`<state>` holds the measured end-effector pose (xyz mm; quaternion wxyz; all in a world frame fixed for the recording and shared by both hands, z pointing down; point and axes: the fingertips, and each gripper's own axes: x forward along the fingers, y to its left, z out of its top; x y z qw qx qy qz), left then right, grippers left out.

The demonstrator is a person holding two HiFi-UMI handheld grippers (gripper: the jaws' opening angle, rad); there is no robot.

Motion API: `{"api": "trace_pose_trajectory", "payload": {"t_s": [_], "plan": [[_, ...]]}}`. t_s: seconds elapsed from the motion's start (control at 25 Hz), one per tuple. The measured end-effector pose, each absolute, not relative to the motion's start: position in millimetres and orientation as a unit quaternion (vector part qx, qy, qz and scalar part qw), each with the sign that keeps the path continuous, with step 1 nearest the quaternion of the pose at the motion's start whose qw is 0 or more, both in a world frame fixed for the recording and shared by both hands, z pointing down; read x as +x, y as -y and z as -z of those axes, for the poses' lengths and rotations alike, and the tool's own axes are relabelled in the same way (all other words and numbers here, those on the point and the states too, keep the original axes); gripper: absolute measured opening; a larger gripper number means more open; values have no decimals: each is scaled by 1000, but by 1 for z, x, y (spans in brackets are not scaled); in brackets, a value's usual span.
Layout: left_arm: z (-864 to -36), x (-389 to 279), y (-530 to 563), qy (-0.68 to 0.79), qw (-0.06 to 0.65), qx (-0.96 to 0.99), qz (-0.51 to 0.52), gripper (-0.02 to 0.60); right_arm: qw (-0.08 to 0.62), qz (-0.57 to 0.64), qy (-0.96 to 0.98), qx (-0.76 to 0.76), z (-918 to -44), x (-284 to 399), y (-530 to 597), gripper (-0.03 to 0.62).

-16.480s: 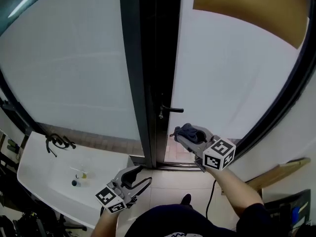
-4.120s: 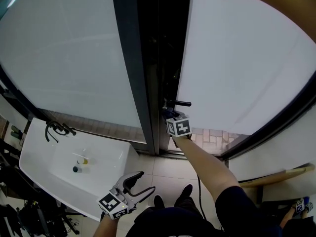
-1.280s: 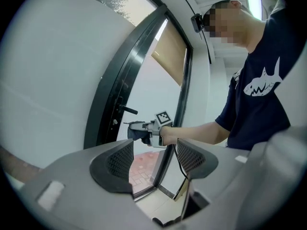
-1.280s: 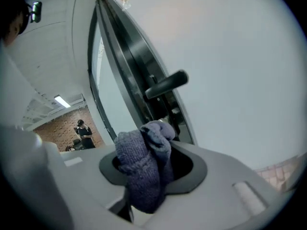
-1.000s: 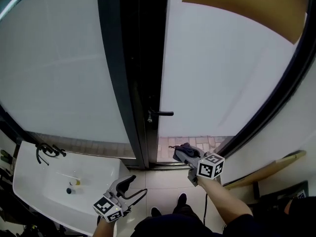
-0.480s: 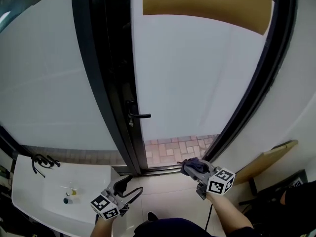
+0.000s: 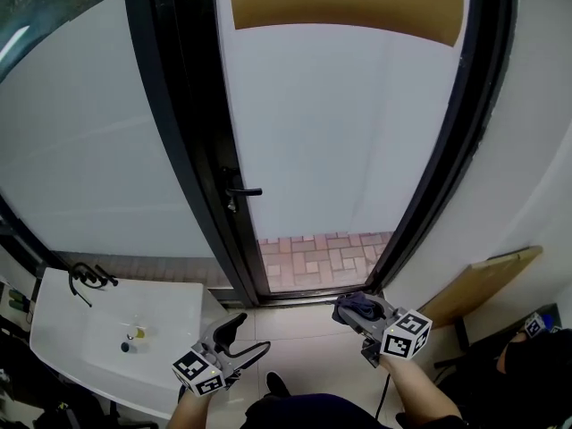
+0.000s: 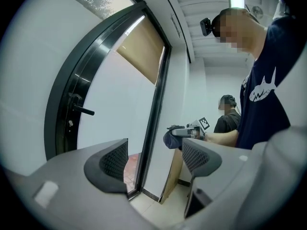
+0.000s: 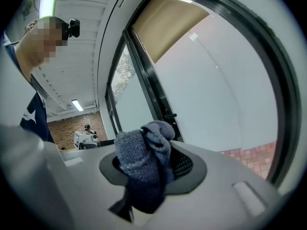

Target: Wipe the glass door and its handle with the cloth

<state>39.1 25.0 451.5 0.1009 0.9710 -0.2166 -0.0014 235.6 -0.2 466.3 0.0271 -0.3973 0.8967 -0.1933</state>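
Indoors on a pale tiled floor (image 7: 308, 356), facing a dark-framed glass door (image 7: 340, 132) with a tan blind (image 7: 340, 3) drawn across its top edge. Red brick paving (image 7: 317, 257) visible through the pane's bottom edge. White wall to the right, with a wooden board (image 7: 483, 284) leaning against it. A second person (image 7: 527, 360) at the far lower right.

At lower left, a white washbasin (image 7: 63, 329), with a dark tap (image 7: 87, 276) at its far left corner. Inside the bowl, a small yellowish item (image 7: 136, 333) and a small dark one (image 7: 126, 347), too small to identify.

Door handle (image 7: 243, 192) at mid-height on the door's left edge: a dark lever, long axis level, with its free end pointing right across the glass.

Blue-grey cloth (image 7: 356, 306) bunched and clamped between the jaws of the right gripper (image 7: 359, 311), hanging in folds over the pads and held low near the door's bottom right corner, clear of both the glass and the handle. Same cloth (image 9: 144, 162) filling the right gripper (image 9: 153, 164) in its own view.

Left gripper (image 7: 243, 338) low beside the basin's near right corner, pointing level, jaws just swung wide apart with nothing between them. Beyond the left gripper (image 8: 156, 155) in its own view, only the door frame and the other gripper with its cloth (image 8: 171, 139).
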Motion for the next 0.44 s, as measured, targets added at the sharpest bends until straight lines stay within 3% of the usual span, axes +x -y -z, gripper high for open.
{"api": "trace_pose_trajectory", "payload": {"t_s": [0.28, 0.36, 0.44], "plan": [[-439, 37, -56, 247, 64, 967, -10, 337, 38, 190, -903, -383, -455, 239, -29, 150], [-428, 28, -65, 258, 54, 965, -9, 267, 37, 192, -902, -385, -446, 235, -40, 150], [-417, 19, -74, 268, 44, 962, -14, 267, 36, 195, -900, -388, -436, 230, -52, 150]]}}
